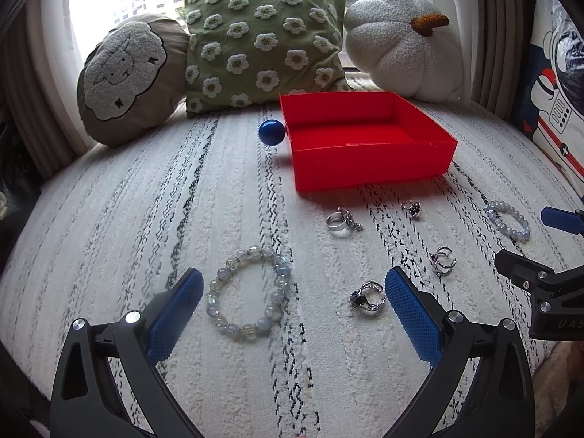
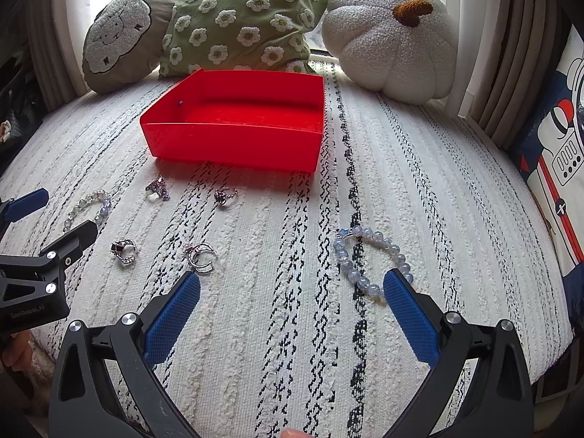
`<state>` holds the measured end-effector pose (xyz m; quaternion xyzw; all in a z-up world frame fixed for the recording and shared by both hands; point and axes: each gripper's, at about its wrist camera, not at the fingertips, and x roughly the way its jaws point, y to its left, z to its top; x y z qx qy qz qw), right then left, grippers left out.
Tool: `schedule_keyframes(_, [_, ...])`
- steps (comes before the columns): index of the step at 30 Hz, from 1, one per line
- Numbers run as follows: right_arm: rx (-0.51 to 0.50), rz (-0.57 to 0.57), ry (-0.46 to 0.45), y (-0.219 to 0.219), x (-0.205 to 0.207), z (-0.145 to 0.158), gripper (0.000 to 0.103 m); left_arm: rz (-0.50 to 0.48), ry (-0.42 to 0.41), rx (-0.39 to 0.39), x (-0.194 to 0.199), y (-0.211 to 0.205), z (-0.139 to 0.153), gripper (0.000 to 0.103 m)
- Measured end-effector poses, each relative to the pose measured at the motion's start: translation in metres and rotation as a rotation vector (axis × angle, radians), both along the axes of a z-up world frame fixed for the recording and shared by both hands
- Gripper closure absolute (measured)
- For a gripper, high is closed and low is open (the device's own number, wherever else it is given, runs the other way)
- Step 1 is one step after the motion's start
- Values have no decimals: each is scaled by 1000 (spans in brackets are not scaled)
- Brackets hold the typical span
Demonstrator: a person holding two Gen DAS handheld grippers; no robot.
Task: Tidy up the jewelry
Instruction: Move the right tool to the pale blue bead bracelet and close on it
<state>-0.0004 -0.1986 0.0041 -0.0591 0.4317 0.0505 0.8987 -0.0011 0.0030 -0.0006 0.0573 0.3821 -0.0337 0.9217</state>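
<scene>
Left tool (image 1: 294, 292) low in frame, jaws wide apart, level over the rug, pale bead bracelet (image 1: 246, 289) between them. Right tool (image 2: 292, 288) likewise spread, blue bracelet (image 2: 372, 261) by its right finger. Rings scattered mid-frame; red tray (image 2: 233, 142) beyond.
</scene>
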Motion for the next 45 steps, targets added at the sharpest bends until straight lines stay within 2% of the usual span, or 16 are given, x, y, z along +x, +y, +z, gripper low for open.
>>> schedule_keyframes(6, [-2,-13,-4,-1,1,0,5,11,-2,-1,1,3,0,7])
schedule_keyframes(16, [68,-103,-21,-31,19,-3,5,103,10,26,23,32,-3,7])
schedule_keyframes(21, [31,-115,-18,-43,34,-3,5,133,55,-38,40,58,-7,7])
schedule_keyframes(27, [21,-70,-6,-53,45,-1,5,173,73,-13,49,73,-14,7])
schedule_keyframes(29, [-11,-62,-8,-54,47,-2,6,189,90,6,51,74,-20,7])
schedule_keyframes(31, [-46,-76,-5,-59,50,-5,11,198,107,30,53,74,-25,7])
schedule_keyframes(33, [-33,-89,15,-66,53,-8,19,192,115,41,53,72,-29,7])
schedule_keyframes(36, [-19,-105,40,-75,55,-14,24,184,118,67,52,68,-32,7])
schedule_keyframes(45, [-12,-127,83,-85,59,-26,31,170,119,69,52,65,-38,7])
